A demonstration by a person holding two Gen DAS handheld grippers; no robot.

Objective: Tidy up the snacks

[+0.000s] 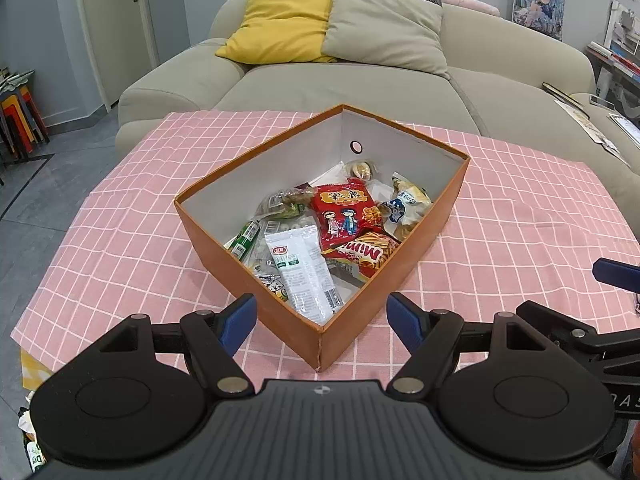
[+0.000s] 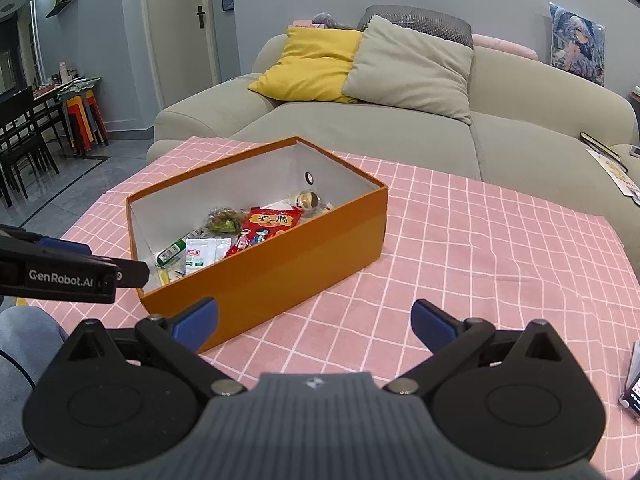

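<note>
An open orange box [image 1: 352,312] with a white inside stands on the pink checked tablecloth [image 1: 120,240]. It holds several snack packets, among them a red packet [image 1: 346,210], a white sachet [image 1: 302,270] and a red-and-yellow "Mimi" bag [image 1: 370,252]. My left gripper [image 1: 322,316] is open and empty, its blue-padded fingers straddling the box's near corner. In the right wrist view the box [image 2: 280,272] lies ahead to the left. My right gripper [image 2: 314,322] is open and empty above the cloth by the box's near wall. The left gripper's arm [image 2: 68,276] shows at the left edge.
A grey sofa [image 1: 360,88] with a yellow cushion [image 1: 280,24] and a grey cushion [image 1: 384,24] stands right behind the table. Stacked stools [image 2: 84,120] and dark dining chairs [image 2: 20,140] are at far left. A phone-like device [image 2: 634,384] lies at the table's right edge.
</note>
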